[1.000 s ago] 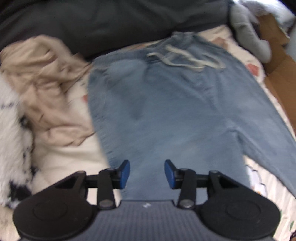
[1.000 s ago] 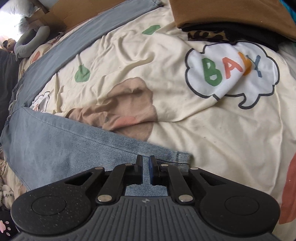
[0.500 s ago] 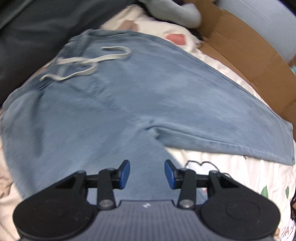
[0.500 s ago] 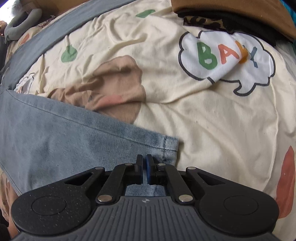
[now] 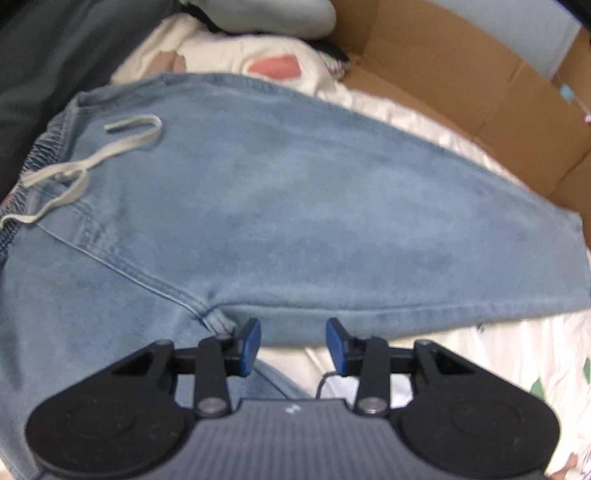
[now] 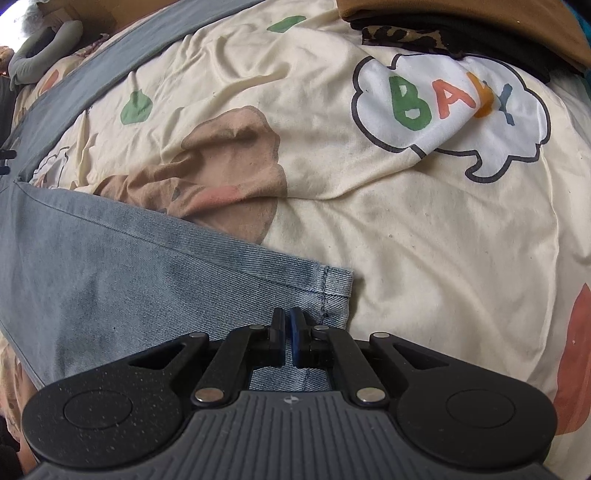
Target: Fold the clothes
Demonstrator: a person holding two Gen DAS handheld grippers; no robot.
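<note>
Bed cover [image 6: 424, 240]: cream, printed with cartoon shapes and a white cloud lettered "BABY" [image 6: 450, 110]; wrinkled, carrying everything else.

Jeans [image 5: 295, 221]: light blue denim, laid flat on the bed cover, waistband at far left of the left wrist view, legs running right. Upper leg spread full length toward the cardboard; crotch seam just ahead of the left tool. In the right wrist view, lower leg's hem [image 6: 334, 288] lying on the cover.

Cardboard box [image 5: 461, 74]: brown, opened flat, along the far edge of the bed beyond the jeans.

Dark fabric [image 5: 55, 55]: grey-black, beyond the waistband.

Stacked clothes [image 6: 461, 22]: brown over black and leopard print, top right corner of the right wrist view.

Grey soft item [image 5: 277, 14]: at the far edge, partly cropped.

Drawstring [image 5: 92, 158]: pale cord, looped loosely over the waistband area.

Left hand-held gripper [image 5: 293, 345]: blue pads apart but closing, poised over the lower edge of the upper leg near the crotch; nothing pinched.

Right hand-held gripper [image 6: 290, 330]: clenched on the lower leg close to its hem, denim beneath the pads.
</note>
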